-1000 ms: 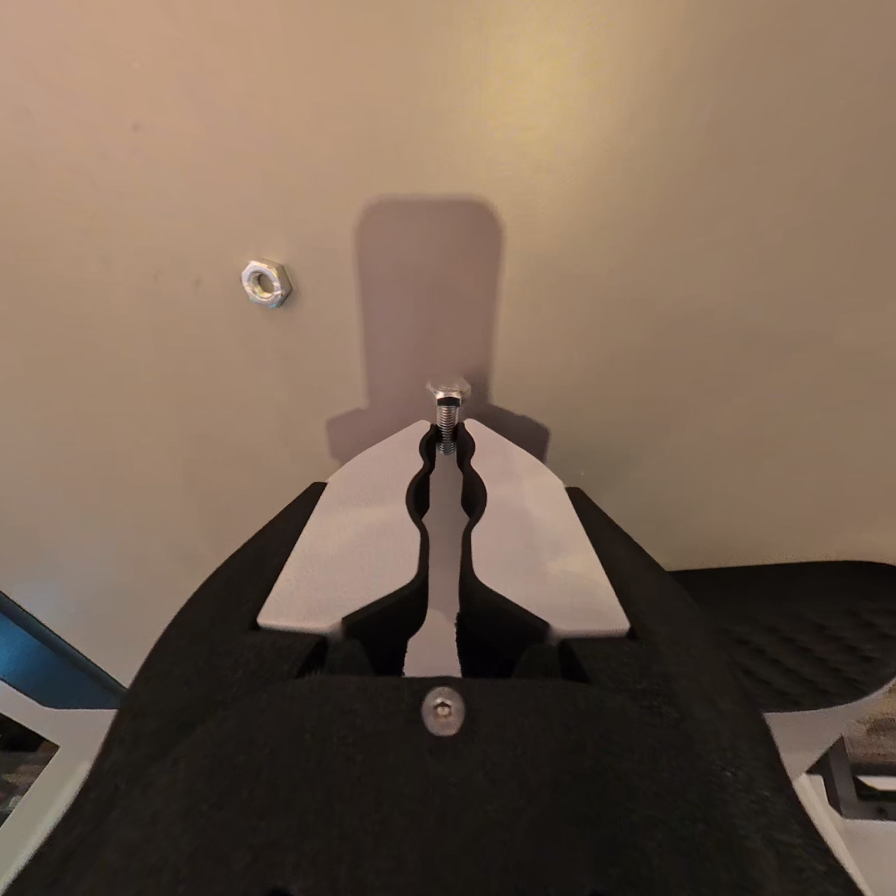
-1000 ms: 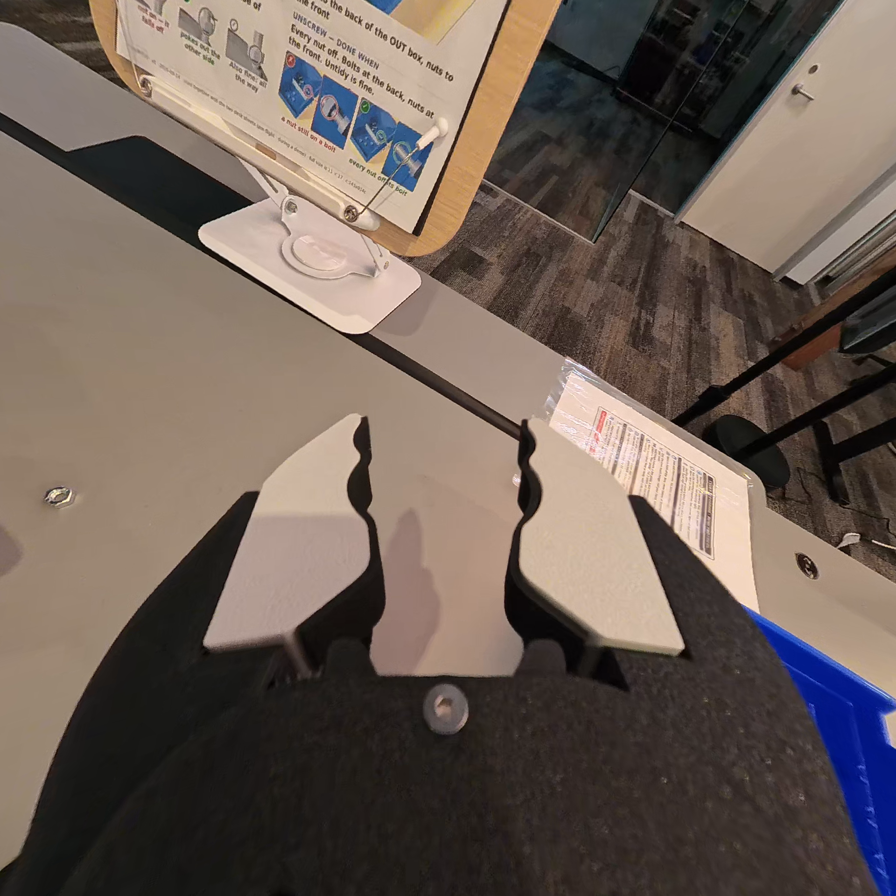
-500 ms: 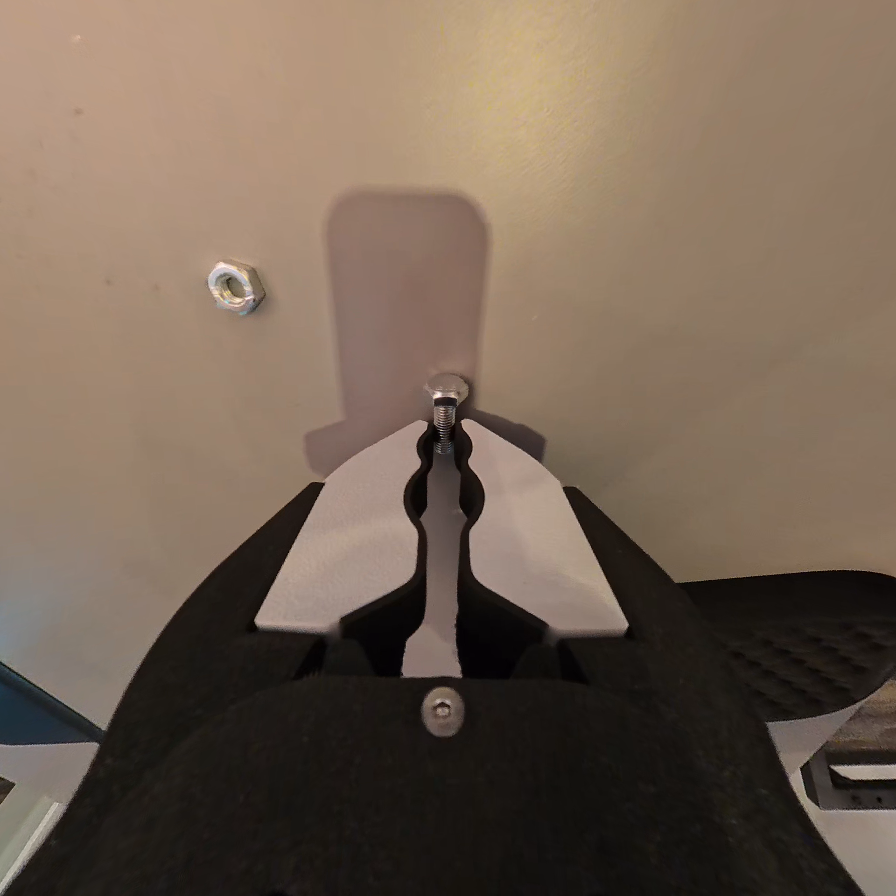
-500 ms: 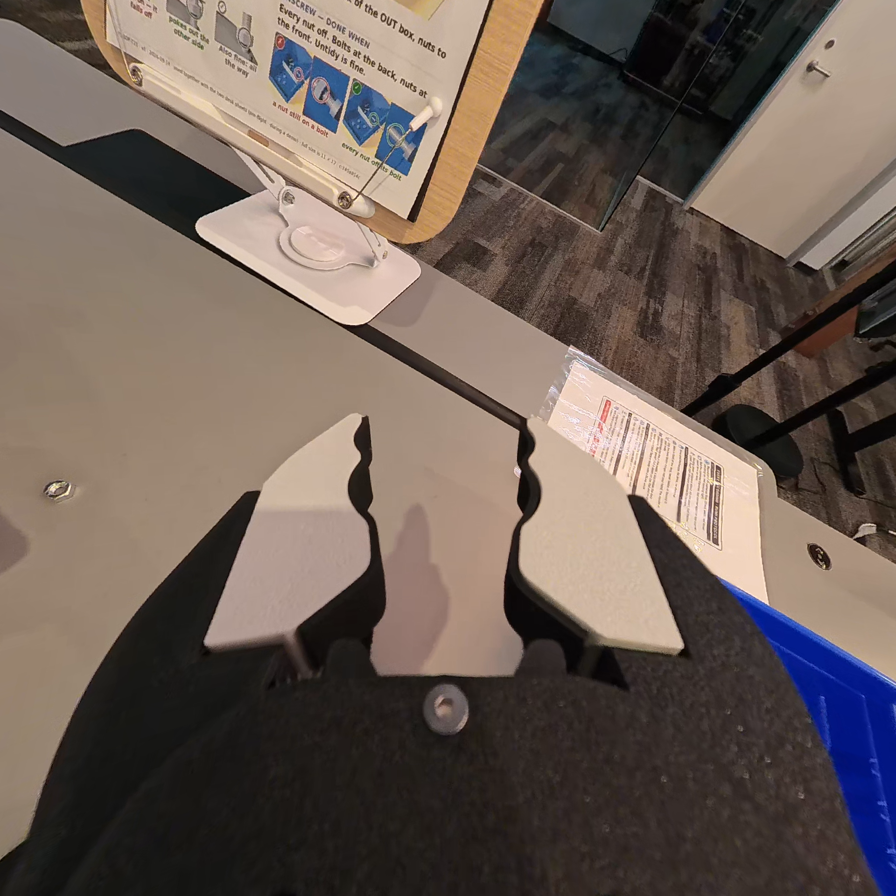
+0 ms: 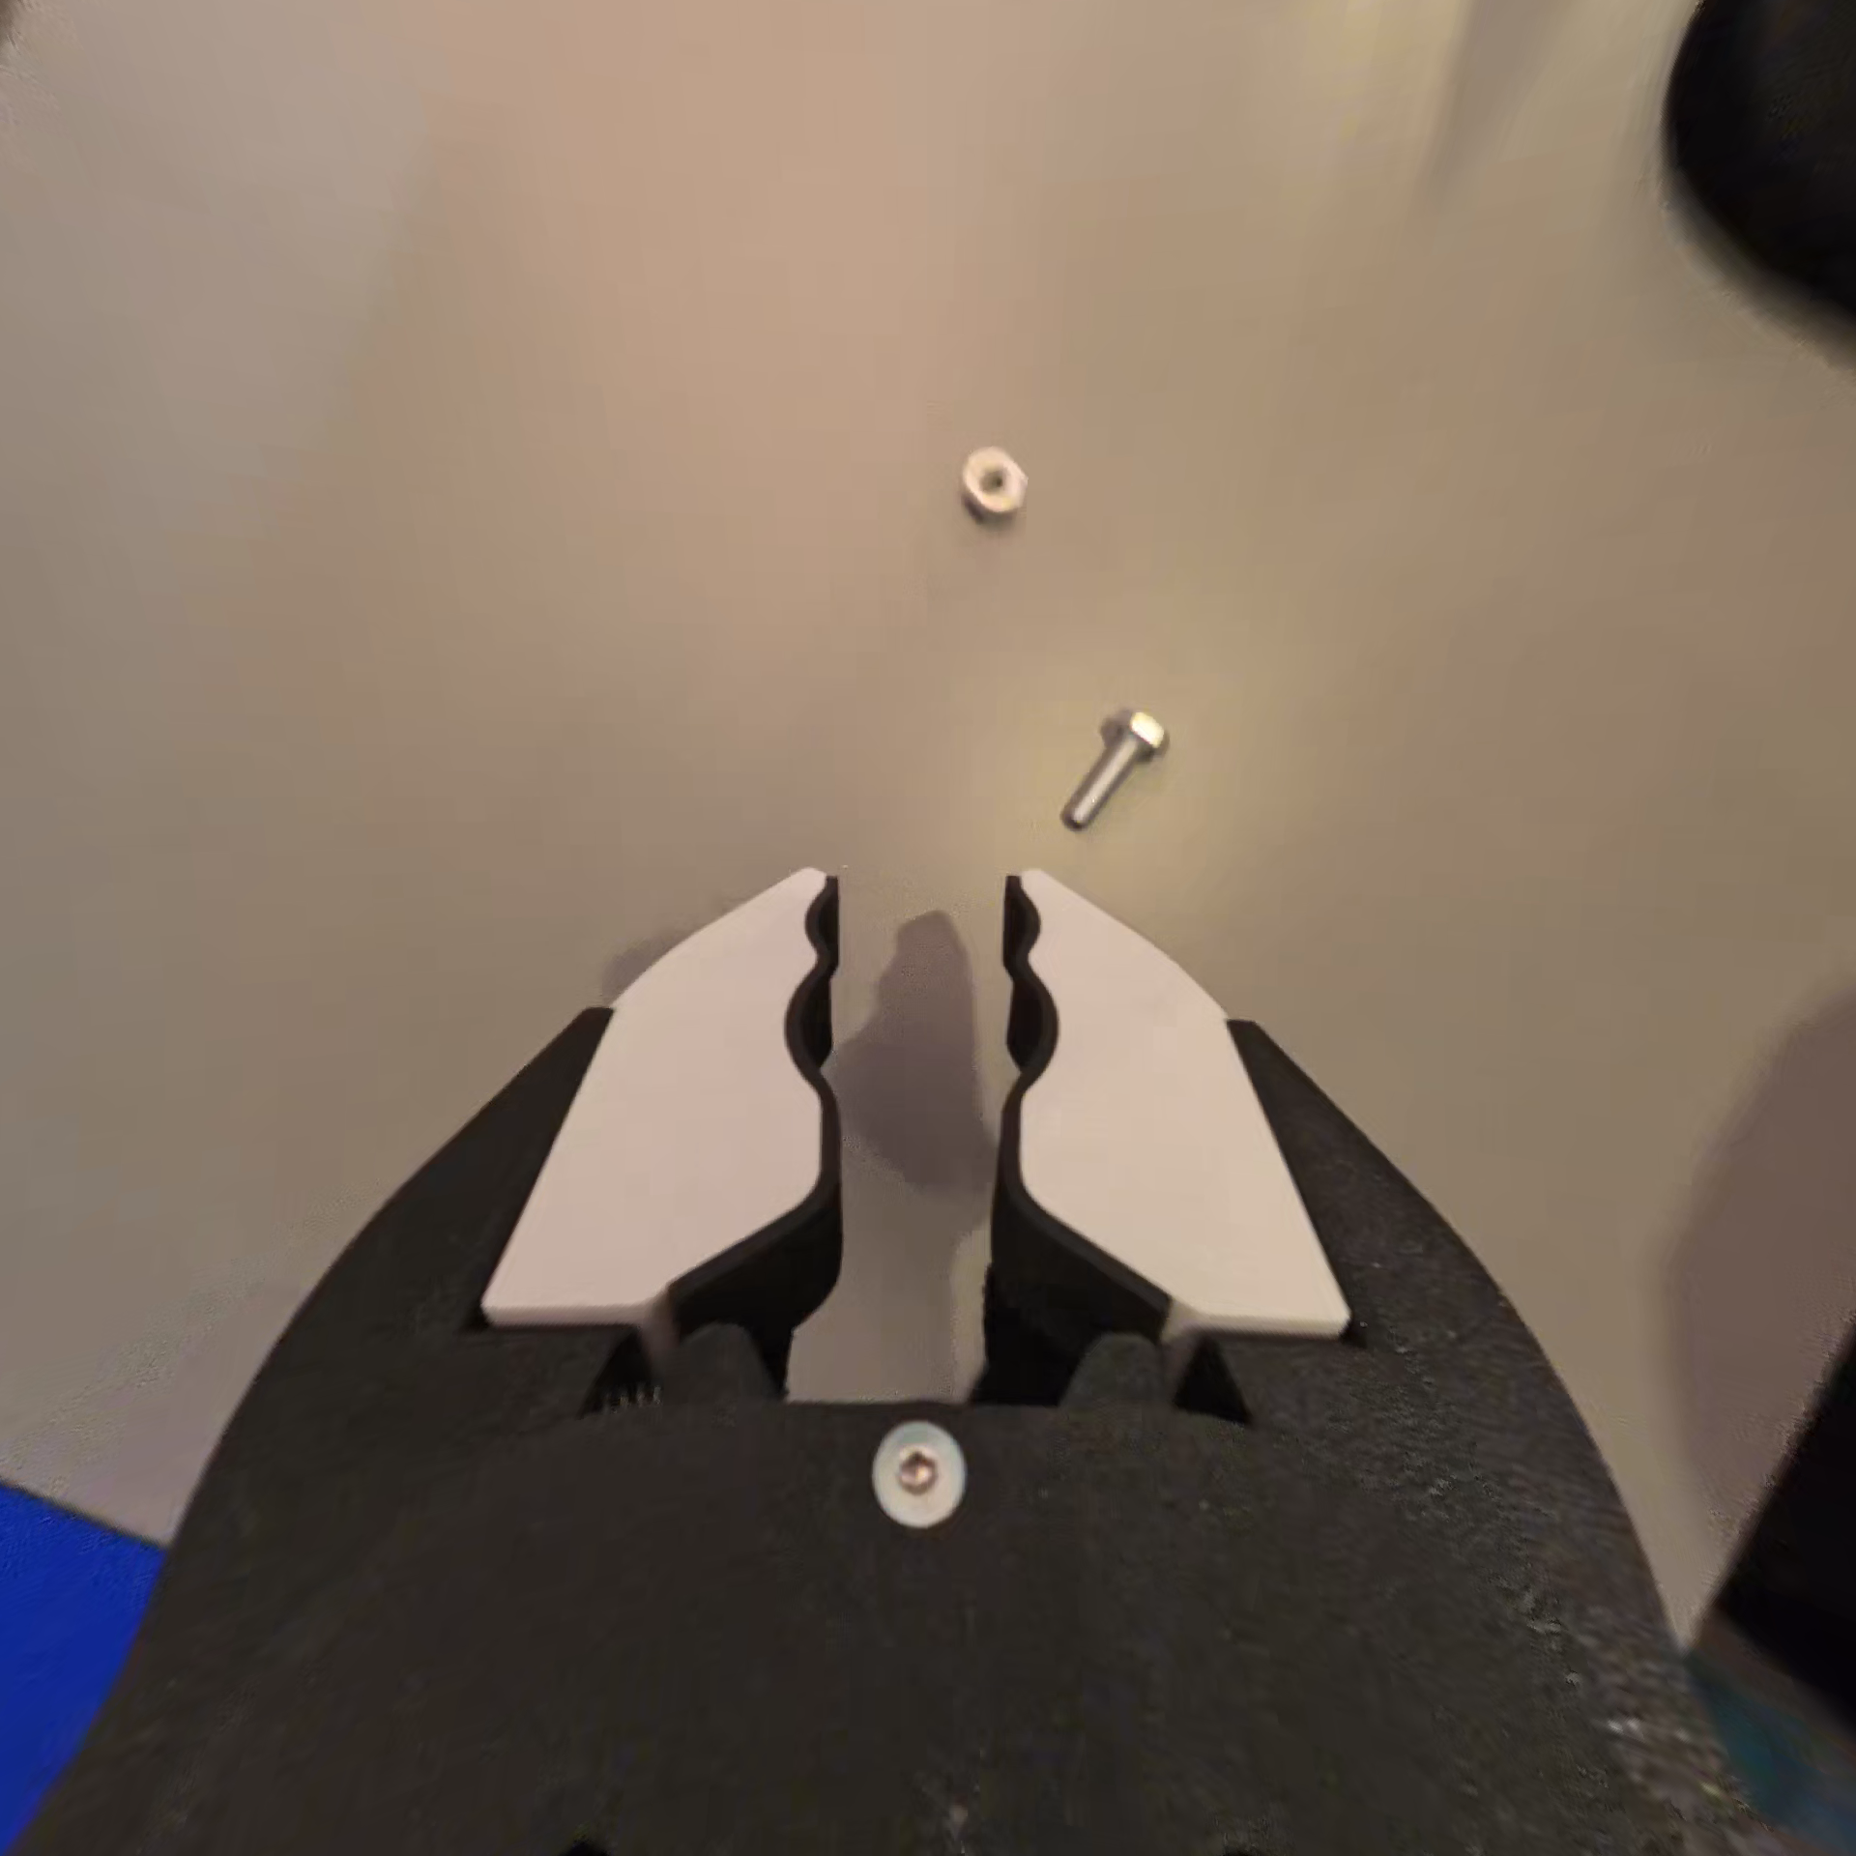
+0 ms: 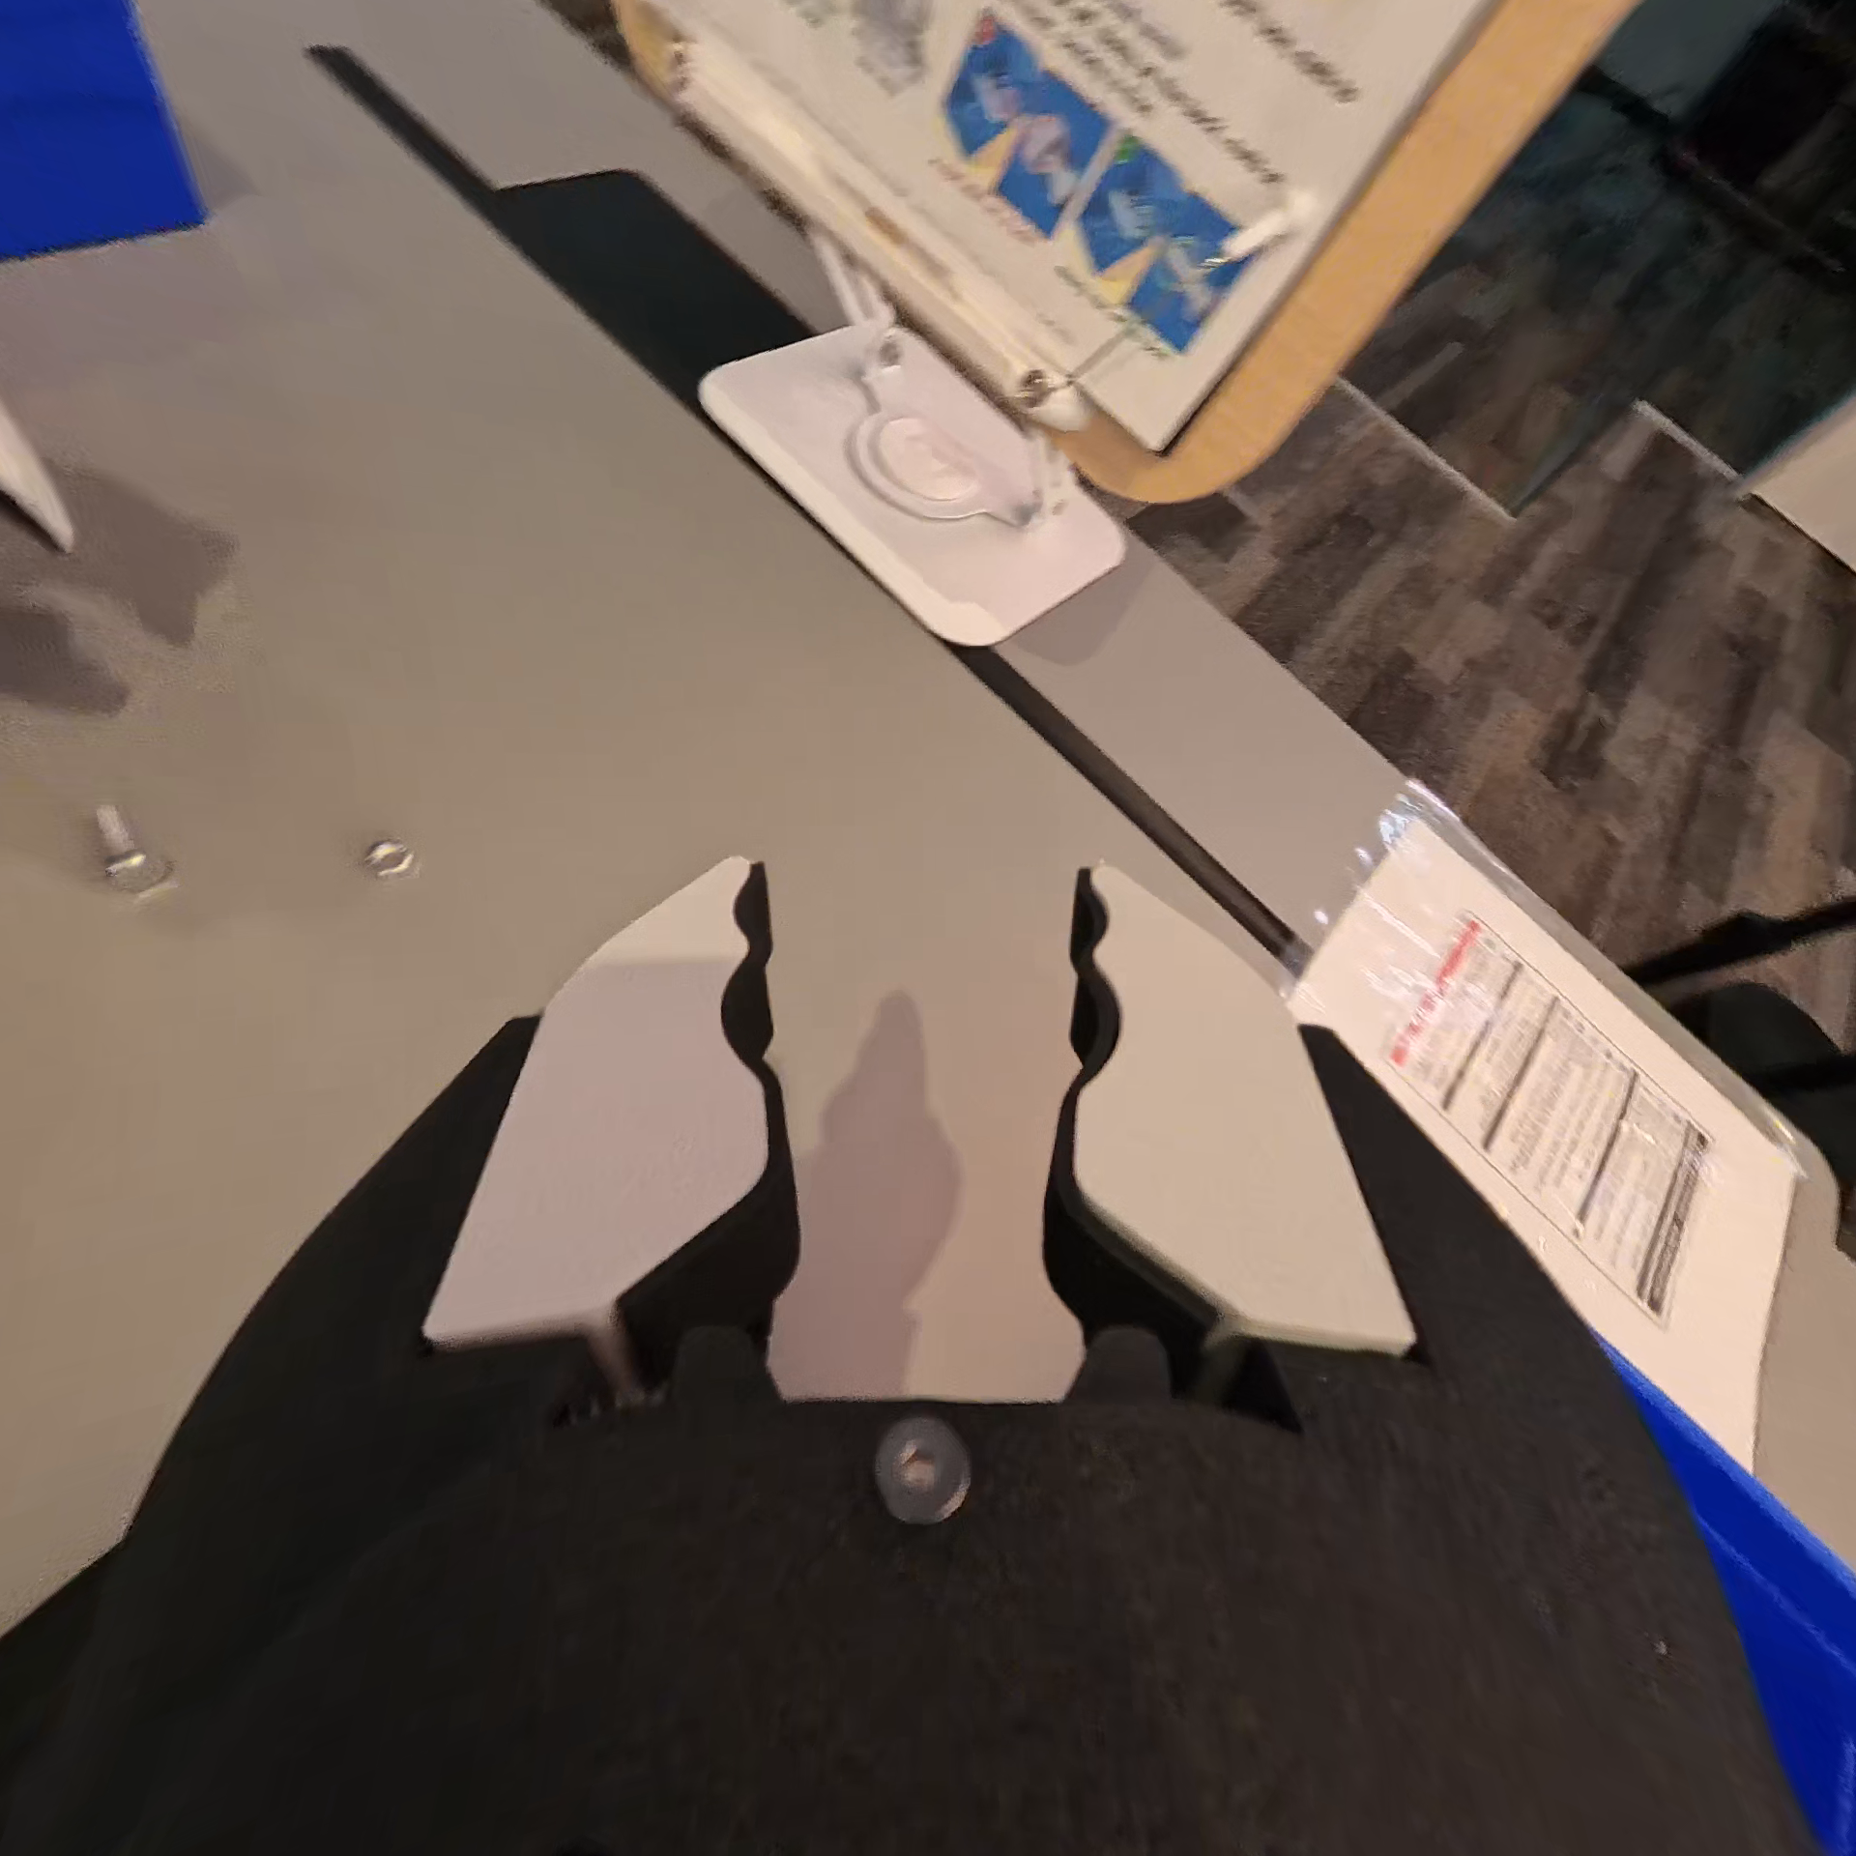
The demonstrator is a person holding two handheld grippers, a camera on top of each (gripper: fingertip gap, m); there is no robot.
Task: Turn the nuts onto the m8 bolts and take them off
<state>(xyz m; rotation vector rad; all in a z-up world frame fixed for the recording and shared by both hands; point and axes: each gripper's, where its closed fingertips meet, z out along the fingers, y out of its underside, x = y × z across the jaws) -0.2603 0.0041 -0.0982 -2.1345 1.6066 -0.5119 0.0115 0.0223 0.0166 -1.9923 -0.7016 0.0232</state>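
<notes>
A silver hex bolt lies on its side on the grey table, just beyond and right of my left gripper, which is open and empty. A silver nut lies flat farther off. In the right wrist view the same bolt and nut lie at the left, apart from each other. My right gripper is open and empty above the table, to the right of both. A white fingertip of the left gripper shows at that view's left edge.
An instruction board on a white stand sits at the table's far edge. A laminated sheet lies at the right. Blue bins show at the near right, far left and in the left view's corner. A blurred dark shape is top right. Across from one pair of fingers to the other is roughly 30 centimetres. My right tips are about 25 centimetres from the silver hex bolt, my left tips only 7 centimetres.
My left gripper has opened and let go of the bolt, which now lies on the table. It has pulled back. The right gripper has swung left, bringing the bolt and nut into view.
</notes>
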